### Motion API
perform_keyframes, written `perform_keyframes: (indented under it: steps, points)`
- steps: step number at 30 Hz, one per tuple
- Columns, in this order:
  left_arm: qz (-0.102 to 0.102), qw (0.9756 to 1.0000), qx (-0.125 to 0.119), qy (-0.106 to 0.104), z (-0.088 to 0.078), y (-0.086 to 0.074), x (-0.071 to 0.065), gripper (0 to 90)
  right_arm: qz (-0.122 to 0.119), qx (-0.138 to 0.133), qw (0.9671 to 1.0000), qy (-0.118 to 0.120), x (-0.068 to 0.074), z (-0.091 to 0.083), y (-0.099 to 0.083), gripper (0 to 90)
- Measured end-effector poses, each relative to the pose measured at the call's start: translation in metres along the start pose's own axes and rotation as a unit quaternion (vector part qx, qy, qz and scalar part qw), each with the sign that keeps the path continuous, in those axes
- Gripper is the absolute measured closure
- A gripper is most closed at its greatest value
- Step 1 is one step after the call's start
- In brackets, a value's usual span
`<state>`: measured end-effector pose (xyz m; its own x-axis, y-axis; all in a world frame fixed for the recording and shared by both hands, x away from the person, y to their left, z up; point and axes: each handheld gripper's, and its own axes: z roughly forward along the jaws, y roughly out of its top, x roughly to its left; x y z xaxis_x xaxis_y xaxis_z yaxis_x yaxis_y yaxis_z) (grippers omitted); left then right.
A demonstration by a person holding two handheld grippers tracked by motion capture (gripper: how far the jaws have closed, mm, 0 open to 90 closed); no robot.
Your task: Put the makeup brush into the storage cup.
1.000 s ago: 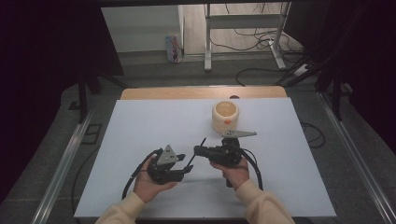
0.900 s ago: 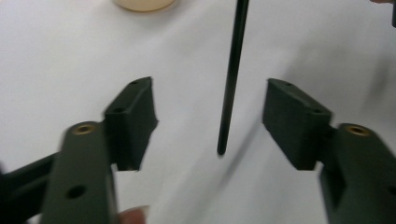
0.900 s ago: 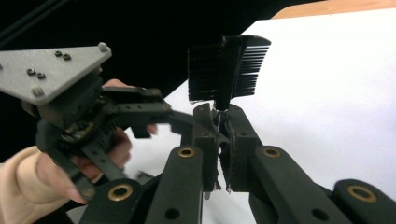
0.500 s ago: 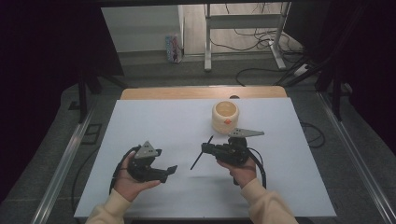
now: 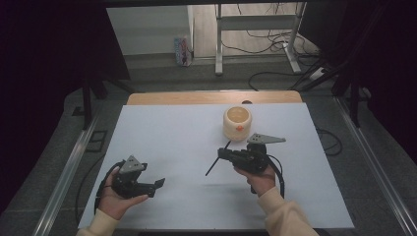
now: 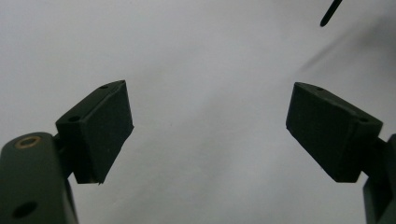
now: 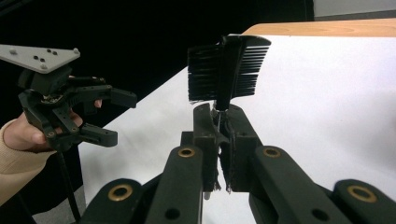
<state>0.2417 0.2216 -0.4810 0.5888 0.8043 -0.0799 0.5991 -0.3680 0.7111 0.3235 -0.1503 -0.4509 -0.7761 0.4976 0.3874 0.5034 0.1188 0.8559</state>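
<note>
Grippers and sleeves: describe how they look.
Both the left gripper and right gripper are black, each topped by a grey three-cornered plate and trailing a black cable. Brass-coloured rivets mark the linkages. The person wears cream sleeves.

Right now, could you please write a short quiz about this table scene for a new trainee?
1. True or false: the left tongs stand open with nothing between them.
2. What do the right tongs hold? A) a black brush B) a spoon C) a cloth
3. Which stands nearer the cream cup, the left tongs or the right tongs?

Key: 1 true. 2 A, the black brush, gripped by its handle. 3 the right tongs.
</note>
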Motion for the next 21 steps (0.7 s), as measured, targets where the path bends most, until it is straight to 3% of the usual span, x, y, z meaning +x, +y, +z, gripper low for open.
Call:
perform_keyframes:
  steps: [21]
  points:
    - [0.002,0.9998,0.021,0.002,0.007,-0.002,0.004,16.3,0.001,-0.025,0.9996,-0.015,-0.006,-0.015,0.008,85.7]
